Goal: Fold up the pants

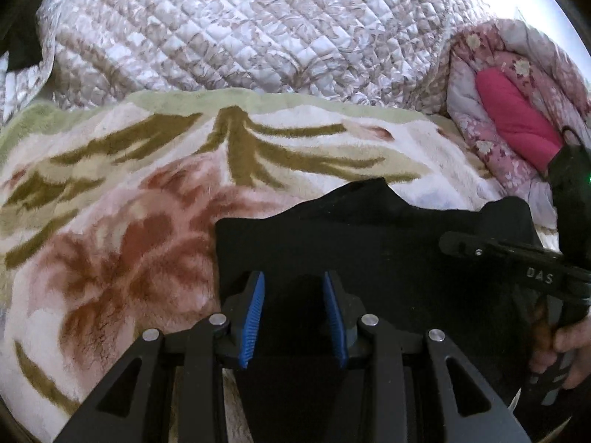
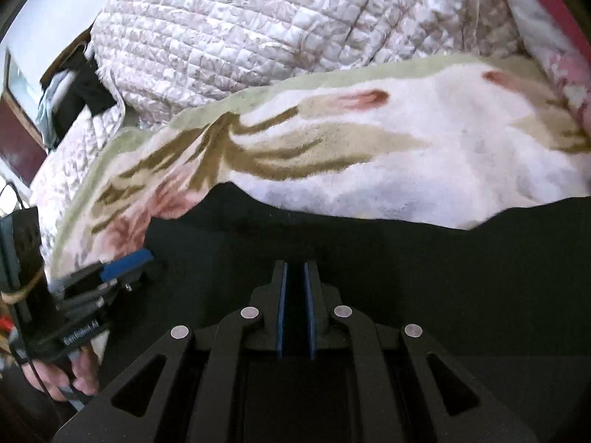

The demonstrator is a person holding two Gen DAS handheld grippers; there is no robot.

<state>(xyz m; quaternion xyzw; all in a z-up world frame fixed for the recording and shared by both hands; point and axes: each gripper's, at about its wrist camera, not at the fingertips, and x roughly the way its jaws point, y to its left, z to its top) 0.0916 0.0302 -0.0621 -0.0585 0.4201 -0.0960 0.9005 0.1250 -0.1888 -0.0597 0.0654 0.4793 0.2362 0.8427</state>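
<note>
The black pants (image 1: pixel 369 243), smooth and folded flat, lie on the fluffy floral blanket (image 1: pixel 110 221). Above them the left tongs (image 1: pixel 293 317) gape half-wide, empty; the right tongs (image 2: pixel 294 310) stand narrowly apart, gripping nothing.

The pants (image 1: pixel 369 243) are showing as matt black cloth, lying smooth. The floral blanket (image 1: pixel 129 221) is looking plush and fuzzy; the far quilt (image 1: pixel 240 29) is shining like stitched satin, perhaps. The left gripper (image 1: pixel 293 313) is wearing ribbed blue pads (image 1: pixel 253 321), likely rubber, on matt black plastic.
</note>
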